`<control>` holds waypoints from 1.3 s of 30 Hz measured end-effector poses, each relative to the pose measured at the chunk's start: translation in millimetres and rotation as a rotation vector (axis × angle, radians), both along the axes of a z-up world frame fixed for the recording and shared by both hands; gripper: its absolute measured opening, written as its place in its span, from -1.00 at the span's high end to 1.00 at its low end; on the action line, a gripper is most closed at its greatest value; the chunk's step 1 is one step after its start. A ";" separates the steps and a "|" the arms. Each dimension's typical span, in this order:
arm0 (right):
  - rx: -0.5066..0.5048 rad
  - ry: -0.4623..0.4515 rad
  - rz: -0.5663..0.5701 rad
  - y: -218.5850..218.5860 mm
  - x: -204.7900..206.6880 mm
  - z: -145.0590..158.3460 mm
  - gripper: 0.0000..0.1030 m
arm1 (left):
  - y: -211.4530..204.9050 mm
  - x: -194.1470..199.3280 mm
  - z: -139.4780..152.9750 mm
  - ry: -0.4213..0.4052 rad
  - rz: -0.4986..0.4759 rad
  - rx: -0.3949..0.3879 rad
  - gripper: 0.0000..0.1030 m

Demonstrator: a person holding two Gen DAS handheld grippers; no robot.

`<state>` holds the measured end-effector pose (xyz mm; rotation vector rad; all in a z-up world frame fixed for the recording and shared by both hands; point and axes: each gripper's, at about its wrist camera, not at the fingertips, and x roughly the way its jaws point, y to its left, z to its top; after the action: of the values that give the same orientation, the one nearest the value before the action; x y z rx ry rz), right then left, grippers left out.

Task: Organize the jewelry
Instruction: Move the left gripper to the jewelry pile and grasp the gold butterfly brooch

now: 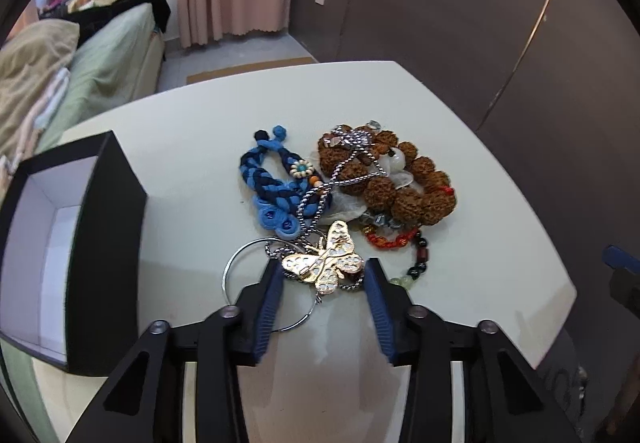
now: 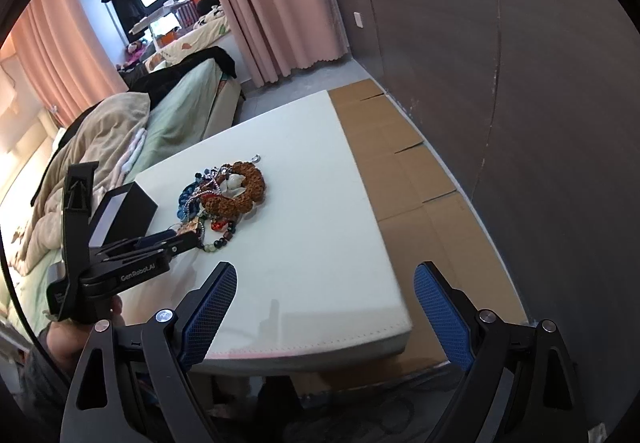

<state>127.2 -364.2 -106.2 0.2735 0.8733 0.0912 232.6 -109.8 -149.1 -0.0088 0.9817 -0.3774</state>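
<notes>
Left gripper (image 1: 323,271) jaws spread around gold butterfly pendant (image 1: 325,263) on table (image 1: 180,147)

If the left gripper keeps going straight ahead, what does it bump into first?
Probably the gold butterfly pendant. The left gripper is open, and the pendant already lies between its blue fingertips. Past it sit the silver twisted chain and the brown knobbly bead bracelet, on the white table.
</notes>
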 end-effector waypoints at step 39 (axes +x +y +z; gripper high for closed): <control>0.123 0.049 0.022 0.1 25.9 -5.1 -0.48 | -9.6 24.2 -2.9 0.061 0.095 -0.016 0.16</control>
<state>153.1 -364.1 -111.3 0.3824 0.9207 0.1595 256.7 -119.4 -152.0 -0.0818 1.0346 -0.2992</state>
